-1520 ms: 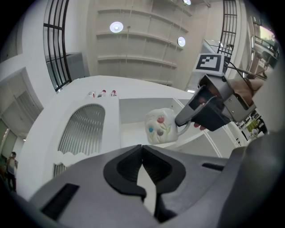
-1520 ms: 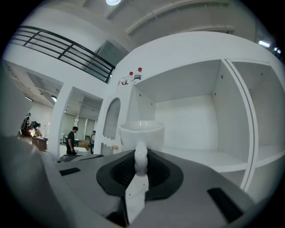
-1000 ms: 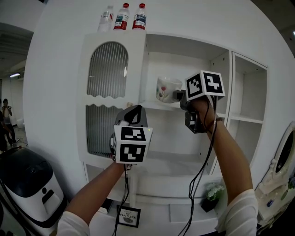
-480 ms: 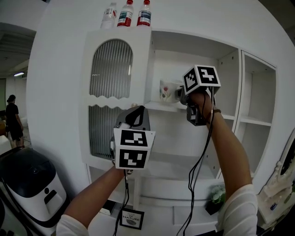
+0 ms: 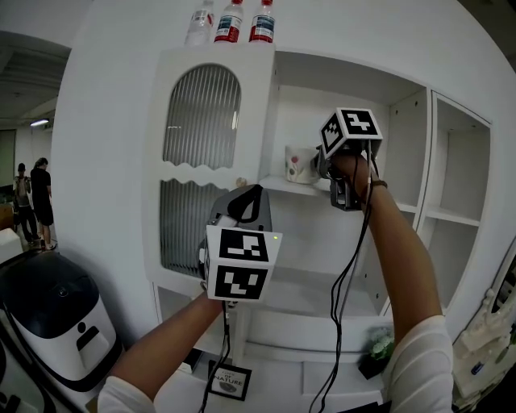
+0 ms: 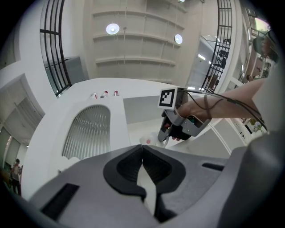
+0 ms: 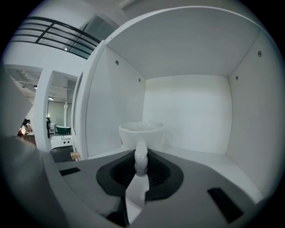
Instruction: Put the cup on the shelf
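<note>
- My right claw [image 7: 140,163] is clenched on the handle of the cup [image 7: 140,132]. The handle stands upright between the two pads, and the white cup body sits at 12 o'clock just beyond them.
- In the head view, the cup [image 5: 301,164] is at 9 o'clock of the right claw [image 5: 323,166], inside the open upper compartment and low over the shelf [image 5: 284,185]. I cannot tell whether its base touches the board yet.
- I judge this to be the placing step: the cup is carried into the compartment and not yet let go.
- The next move calls for settling the base flat on the shelf [image 7: 209,156] and confirming it stands steady. Then I would ease the pads off the handle and draw straight back without nudging it.
- My left claw [image 6: 142,152] is shut on nothing, with its tips meeting. It hangs at 7 o'clock of the right one, in front of the ribbed cabinet door [image 5: 201,117], and has no part in this step.
- Writing: the cup shows a small reddish motif but no words I can read.
- Three bottles [image 5: 232,22] stand at 11 o'clock on the cabinet top, two with red labels too small to read.
- A framed sign [image 5: 229,380] at 6 o'clock bears print I cannot make out.
- Each marker cube [image 5: 351,129] carries only black-and-white squares.
</note>
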Motion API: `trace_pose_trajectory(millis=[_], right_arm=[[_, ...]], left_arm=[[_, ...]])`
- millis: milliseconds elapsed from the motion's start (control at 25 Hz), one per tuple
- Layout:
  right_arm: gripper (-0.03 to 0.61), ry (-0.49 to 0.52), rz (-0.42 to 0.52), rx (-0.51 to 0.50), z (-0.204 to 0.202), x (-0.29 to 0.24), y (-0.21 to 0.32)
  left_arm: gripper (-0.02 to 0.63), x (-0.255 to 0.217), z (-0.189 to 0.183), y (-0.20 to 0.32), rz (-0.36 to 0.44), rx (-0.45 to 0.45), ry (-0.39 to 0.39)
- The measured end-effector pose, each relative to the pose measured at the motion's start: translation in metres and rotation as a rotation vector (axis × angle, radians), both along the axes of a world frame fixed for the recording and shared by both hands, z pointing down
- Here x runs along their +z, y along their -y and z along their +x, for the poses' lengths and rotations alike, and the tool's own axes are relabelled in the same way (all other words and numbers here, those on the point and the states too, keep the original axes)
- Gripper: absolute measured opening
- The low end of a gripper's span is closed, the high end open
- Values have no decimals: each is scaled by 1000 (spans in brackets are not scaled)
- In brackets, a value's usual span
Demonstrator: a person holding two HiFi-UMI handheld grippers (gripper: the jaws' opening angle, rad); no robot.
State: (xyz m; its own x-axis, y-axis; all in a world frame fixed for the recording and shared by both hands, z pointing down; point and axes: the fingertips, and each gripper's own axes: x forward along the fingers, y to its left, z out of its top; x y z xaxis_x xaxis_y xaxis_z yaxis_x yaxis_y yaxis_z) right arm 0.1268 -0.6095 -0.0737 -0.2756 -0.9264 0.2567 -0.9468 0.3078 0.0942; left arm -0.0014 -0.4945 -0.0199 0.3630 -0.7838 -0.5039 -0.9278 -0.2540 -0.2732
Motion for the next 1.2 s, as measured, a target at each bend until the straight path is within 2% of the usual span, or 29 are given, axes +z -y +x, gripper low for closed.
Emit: trace_pose_trajectory(millis=[200,480,720,960,1200], right_arm=[[60,2,-29,-12,-2,3,1],[72,-33,4,37,0,3,3],[143,-57,46,53,8,0,1],[161,-75,126,27,7,-2,-8],[206,-65,232,-2,16,-10,-20]], left_arm=[[8,6,-1,-1,-2,-10,-4],[8,17,0,3,-35,-22,8],[8,21,4,1,-41,-23,22],[8,29,10,0,-60,-17,32],[8,33,18,-6,-65,-1,33]])
